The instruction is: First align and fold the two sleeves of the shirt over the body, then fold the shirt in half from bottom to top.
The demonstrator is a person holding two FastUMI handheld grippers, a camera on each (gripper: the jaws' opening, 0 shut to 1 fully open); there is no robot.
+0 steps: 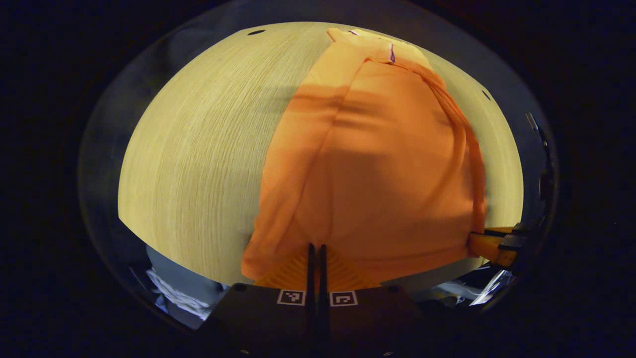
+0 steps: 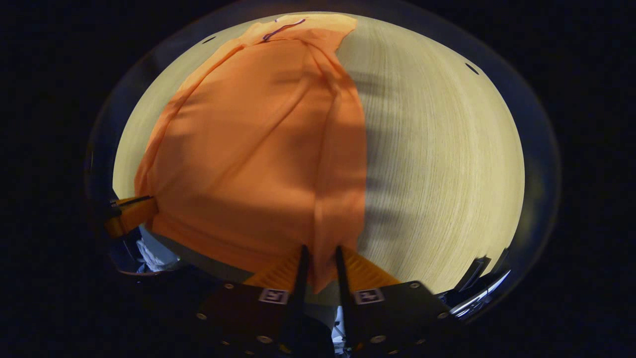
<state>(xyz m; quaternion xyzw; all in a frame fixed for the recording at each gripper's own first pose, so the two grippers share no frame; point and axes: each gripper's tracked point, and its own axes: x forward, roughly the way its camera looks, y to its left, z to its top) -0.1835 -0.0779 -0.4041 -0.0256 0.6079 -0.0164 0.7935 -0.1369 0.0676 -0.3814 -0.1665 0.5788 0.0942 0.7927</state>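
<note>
An orange shirt (image 1: 387, 164) lies lengthwise on the pale wooden table (image 1: 198, 149), collar at the far end, both sides folded in over the body. In the left gripper view my left gripper (image 1: 316, 247) is shut on the near hem by its left corner. My right gripper (image 1: 489, 244) shows at the hem's other corner. In the right gripper view the shirt (image 2: 248, 149) runs away from my right gripper (image 2: 320, 253), whose fingers press on a bunched fold of the hem. My left gripper (image 2: 131, 213) holds the far-left corner there.
The table's near edge runs just under both grippers. A person's pale clothing (image 1: 179, 293) shows below that edge. Bare wood (image 2: 447, 149) spreads beside the shirt. A small dark hole (image 1: 256, 32) sits near the table's far rim.
</note>
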